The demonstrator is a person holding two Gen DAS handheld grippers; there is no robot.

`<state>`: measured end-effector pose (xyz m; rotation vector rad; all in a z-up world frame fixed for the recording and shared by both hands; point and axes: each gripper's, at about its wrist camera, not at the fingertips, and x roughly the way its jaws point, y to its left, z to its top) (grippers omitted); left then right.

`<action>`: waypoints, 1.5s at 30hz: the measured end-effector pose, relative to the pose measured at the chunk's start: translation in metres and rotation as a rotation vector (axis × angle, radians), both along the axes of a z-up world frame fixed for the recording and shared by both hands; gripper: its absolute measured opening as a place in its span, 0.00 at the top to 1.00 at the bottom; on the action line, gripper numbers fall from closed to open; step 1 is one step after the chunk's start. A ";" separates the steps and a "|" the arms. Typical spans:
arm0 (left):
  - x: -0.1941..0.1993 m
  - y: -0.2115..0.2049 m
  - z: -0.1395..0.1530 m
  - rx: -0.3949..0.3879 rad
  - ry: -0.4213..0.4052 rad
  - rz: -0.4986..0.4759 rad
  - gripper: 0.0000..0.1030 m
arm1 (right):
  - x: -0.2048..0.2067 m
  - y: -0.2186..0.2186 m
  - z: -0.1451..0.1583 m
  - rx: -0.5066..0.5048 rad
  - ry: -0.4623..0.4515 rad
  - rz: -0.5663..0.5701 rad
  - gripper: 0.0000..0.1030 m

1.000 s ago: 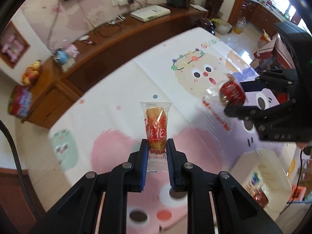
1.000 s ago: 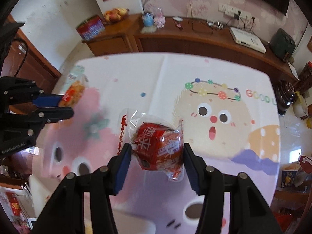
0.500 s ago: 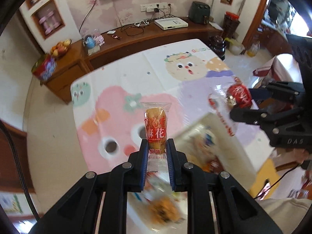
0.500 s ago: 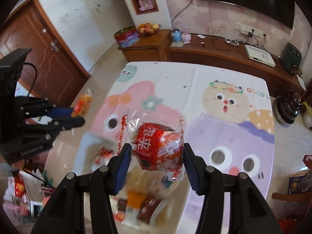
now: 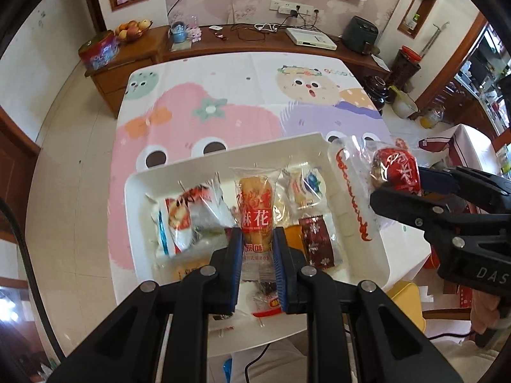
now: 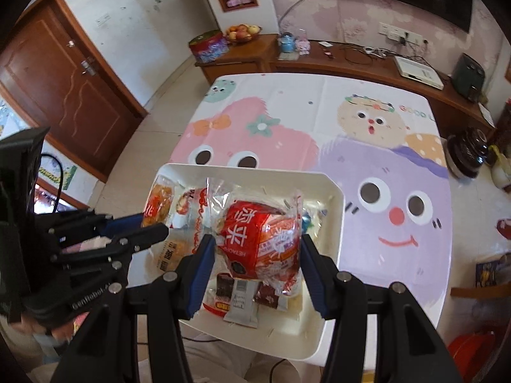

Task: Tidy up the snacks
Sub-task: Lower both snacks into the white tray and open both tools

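Observation:
My left gripper [image 5: 257, 242] is shut on a clear packet of fried dough twist [image 5: 255, 204] with a red label, held upright above the white tray [image 5: 137, 188]. My right gripper [image 6: 255, 255] is shut on a bulky red-and-clear wrapped snack [image 6: 260, 236], hanging over the same tray [image 6: 335, 198]. Seen from the left wrist, the right gripper [image 5: 405, 188] holds its red snack [image 5: 396, 169] over the tray's right rim. From the right wrist, the left gripper [image 6: 150, 223] with its packet [image 6: 158, 204] hovers over the tray's left side. Several wrapped snacks [image 5: 191, 217] lie in the tray.
The tray sits at the near edge of a table with a cartoon-print cloth [image 5: 230, 115]. Behind it runs a wooden sideboard [image 5: 223, 41] with a fruit bowl, a tin and a white box. A brown door [image 6: 64, 83] stands at the left. A person's lap shows below the tray.
Both grippers have pulled back toward the near table edge with their snacks, and the left one has rolled. The tray of snacks, unseen a second ago, now lies under both.

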<state>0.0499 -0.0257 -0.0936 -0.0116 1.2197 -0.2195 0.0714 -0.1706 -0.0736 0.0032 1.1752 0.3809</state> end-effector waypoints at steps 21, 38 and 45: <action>-0.015 -0.011 -0.028 0.065 0.026 0.100 0.83 | -0.022 0.017 -0.026 -0.128 0.048 -0.037 0.47; -0.018 -0.010 -0.027 0.125 0.016 0.120 0.18 | -0.021 0.014 -0.029 -0.124 0.050 -0.068 0.44; -0.018 -0.013 -0.020 0.144 -0.015 0.109 0.17 | -0.022 0.010 -0.025 -0.126 0.031 -0.084 0.44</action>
